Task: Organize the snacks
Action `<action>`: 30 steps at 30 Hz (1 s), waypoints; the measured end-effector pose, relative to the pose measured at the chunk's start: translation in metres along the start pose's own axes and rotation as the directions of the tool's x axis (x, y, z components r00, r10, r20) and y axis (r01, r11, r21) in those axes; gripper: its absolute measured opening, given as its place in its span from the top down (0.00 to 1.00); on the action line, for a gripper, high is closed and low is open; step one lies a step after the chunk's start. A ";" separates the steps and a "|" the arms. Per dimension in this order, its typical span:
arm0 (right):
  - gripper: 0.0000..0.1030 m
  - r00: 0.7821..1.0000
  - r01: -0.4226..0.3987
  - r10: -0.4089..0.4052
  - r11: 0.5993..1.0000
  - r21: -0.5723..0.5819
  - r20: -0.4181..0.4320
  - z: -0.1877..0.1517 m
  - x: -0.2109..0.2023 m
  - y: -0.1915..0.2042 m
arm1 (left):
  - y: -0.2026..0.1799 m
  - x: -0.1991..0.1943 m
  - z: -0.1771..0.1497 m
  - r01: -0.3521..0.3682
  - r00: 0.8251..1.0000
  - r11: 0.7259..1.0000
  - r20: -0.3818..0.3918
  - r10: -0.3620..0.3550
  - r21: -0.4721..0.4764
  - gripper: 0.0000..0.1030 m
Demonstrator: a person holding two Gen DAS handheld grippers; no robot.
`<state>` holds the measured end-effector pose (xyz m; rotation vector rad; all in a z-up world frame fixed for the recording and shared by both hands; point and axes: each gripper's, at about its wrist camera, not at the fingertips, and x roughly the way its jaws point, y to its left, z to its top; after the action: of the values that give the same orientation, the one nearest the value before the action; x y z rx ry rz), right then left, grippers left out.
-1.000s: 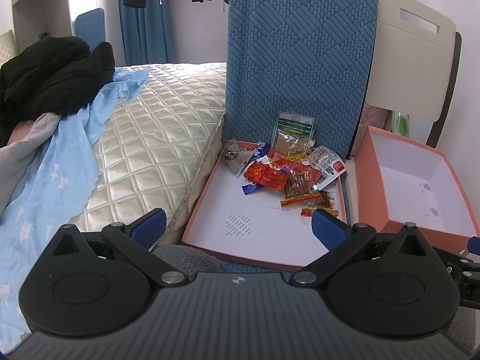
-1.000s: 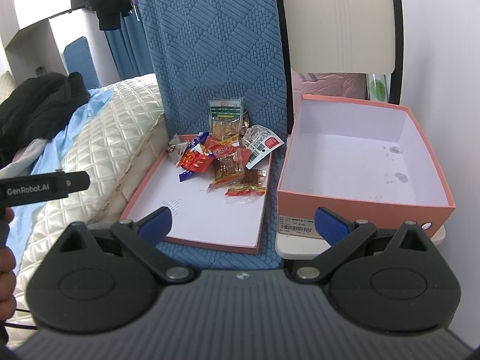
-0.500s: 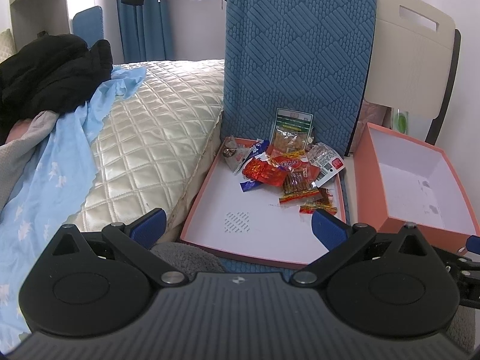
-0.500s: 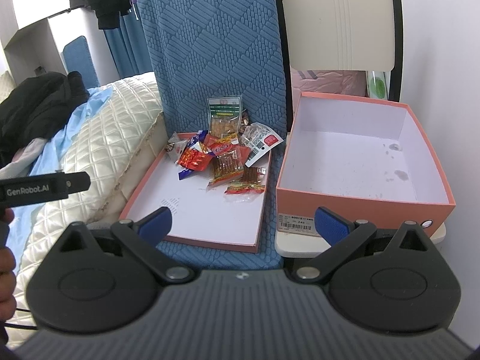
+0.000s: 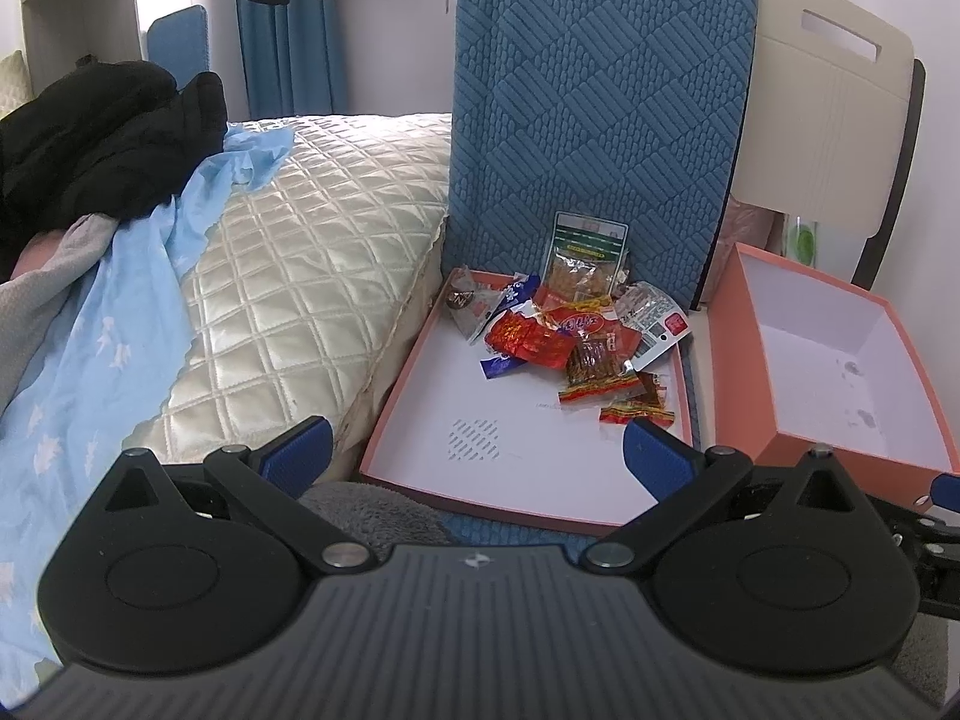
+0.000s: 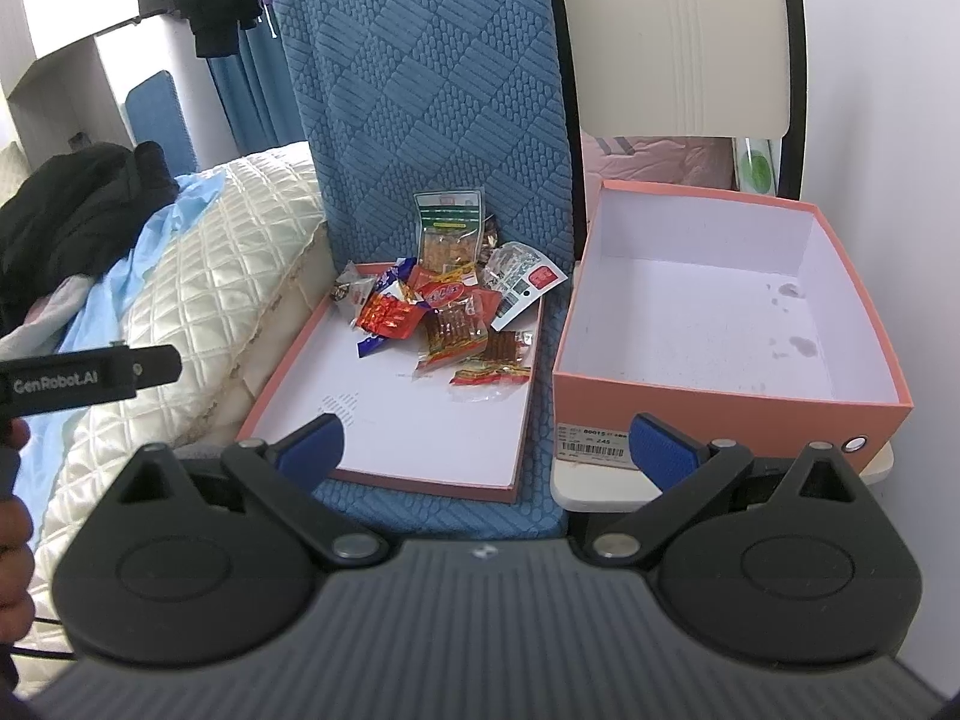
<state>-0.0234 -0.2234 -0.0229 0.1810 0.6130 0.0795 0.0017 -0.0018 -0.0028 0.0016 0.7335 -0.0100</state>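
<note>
At the left of the frame a quilted bed (image 5: 312,252) meets a shallow lid (image 5: 480,456) on a blue chair (image 5: 600,90), with the snacks (image 5: 570,336) heaped at the lid's far end, in mid-frame. At the right sits an empty orange box (image 6: 708,387). Both the left tool (image 5: 474,450) and the right tool (image 6: 486,441) gape wide at the lower edge, holding nothing.
</note>
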 end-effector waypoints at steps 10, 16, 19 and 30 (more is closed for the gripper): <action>0.00 1.000 -0.003 0.003 1.000 0.010 -0.011 -0.002 0.001 -0.002 | 0.001 0.000 -0.002 0.001 1.000 1.000 -0.011 -0.001 -0.014 0.00; 0.00 1.000 -0.020 0.020 1.000 0.005 -0.010 -0.002 0.002 -0.002 | 0.003 0.007 -0.003 0.002 1.000 1.000 -0.025 -0.002 -0.021 0.00; 0.00 1.000 -0.014 0.014 1.000 -0.001 -0.015 -0.003 0.006 -0.002 | 0.005 0.013 -0.003 0.015 0.999 0.999 -0.035 -0.016 -0.030 0.00; 0.00 0.997 -0.064 0.064 0.998 -0.021 -0.034 -0.002 0.035 0.013 | 0.007 0.055 0.015 0.031 0.998 0.999 -0.052 -0.033 -0.035 0.00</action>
<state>0.0039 -0.2060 -0.0417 0.1779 0.6388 0.1514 0.0524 0.0049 -0.0286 -0.0430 0.7863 -0.0276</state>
